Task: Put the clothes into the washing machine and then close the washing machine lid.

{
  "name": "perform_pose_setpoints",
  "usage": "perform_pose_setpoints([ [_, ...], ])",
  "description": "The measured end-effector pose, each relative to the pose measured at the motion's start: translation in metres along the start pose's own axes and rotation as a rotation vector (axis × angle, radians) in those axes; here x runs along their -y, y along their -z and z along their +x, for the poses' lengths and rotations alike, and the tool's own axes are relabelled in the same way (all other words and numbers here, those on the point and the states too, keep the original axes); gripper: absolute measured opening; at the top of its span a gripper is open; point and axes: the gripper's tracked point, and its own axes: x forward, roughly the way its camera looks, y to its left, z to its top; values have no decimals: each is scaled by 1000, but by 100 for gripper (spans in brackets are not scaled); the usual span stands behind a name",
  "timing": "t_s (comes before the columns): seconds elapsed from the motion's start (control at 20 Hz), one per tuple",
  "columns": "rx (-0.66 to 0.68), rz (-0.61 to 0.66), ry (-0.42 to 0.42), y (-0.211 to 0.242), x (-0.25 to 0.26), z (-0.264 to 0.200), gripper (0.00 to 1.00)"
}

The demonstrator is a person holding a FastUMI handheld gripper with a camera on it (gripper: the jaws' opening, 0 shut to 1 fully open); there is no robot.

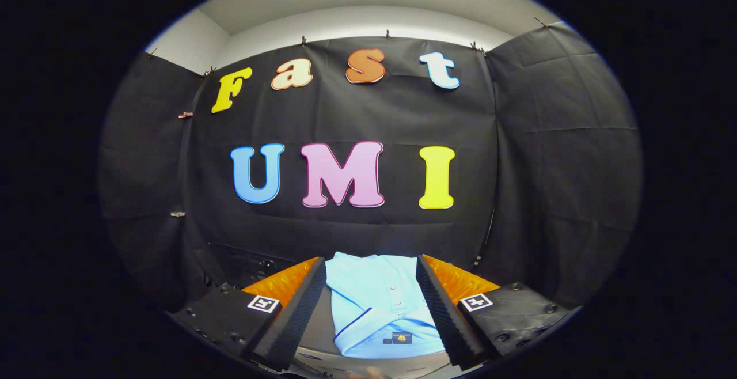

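- Shirt (377,310), light blue, folded flat, collar and button placket facing up, lies between the two fingers of the hand-held gripper (371,310), on a grey surface, likely the desk (314,327).
- Hand-held gripper spread wide, ribbed pads (299,310) either side of the shirt, nothing gripped; cannot tell if the pads touch the cloth.
- Handling, judged: soft, light, limp fabric; will sag and unfold when lifted. Best pinched at the thick collar end at 6 o'clock or bunched mid-body.
- Dark boxy object (242,264) at 10 o'clock beyond the left finger, too dim to identify; possibly the washing machine.
- Nothing seen blocking the grasp.
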Motion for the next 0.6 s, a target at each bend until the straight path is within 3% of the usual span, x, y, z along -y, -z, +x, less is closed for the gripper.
perform_pose_setpoints([
  [0.3,-271,21,22,54,18,85,98],
  [0.6,-477,-3,61,112,31,135,98],
])
